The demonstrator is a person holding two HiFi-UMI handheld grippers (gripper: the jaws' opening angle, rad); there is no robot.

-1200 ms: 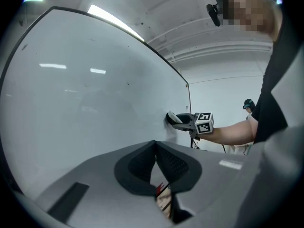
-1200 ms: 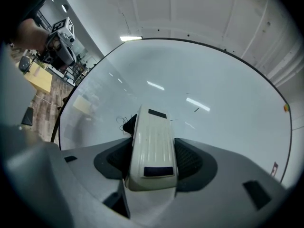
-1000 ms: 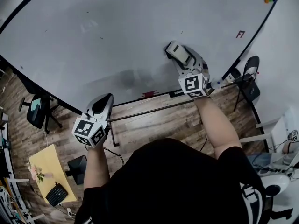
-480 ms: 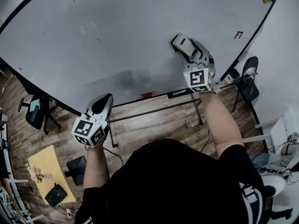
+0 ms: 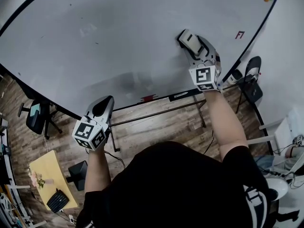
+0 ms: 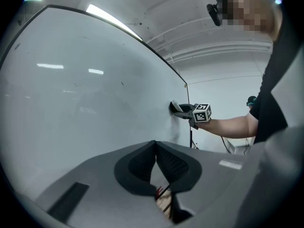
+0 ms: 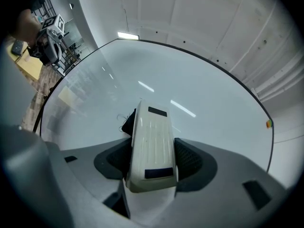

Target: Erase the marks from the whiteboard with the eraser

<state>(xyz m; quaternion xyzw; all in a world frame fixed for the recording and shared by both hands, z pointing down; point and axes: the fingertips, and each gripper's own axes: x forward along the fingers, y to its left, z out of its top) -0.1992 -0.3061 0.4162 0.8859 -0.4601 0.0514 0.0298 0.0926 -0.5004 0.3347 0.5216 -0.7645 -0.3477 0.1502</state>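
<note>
Eraser (image 7: pixel 151 141), clamped in the right gripper's (image 5: pixel 192 43) jaws beyond the left gripper (image 5: pixel 105 101) with its jaws together by the whiteboard's (image 5: pixel 118 32) lower edge, lies against the board near its right edge, a red mark (image 5: pixel 240 34) farther on.

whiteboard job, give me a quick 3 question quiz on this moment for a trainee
1. True or false: the left gripper holds the eraser.
2. Pick one. The eraser is: A) end-on against the whiteboard; B) held well clear of it; C) lying loose, out of both grippers.
3. Fill in: the left gripper's jaws are ___, with nothing between them.

Key:
1. False. The right gripper clamps it.
2. A.
3. Shut.
</note>
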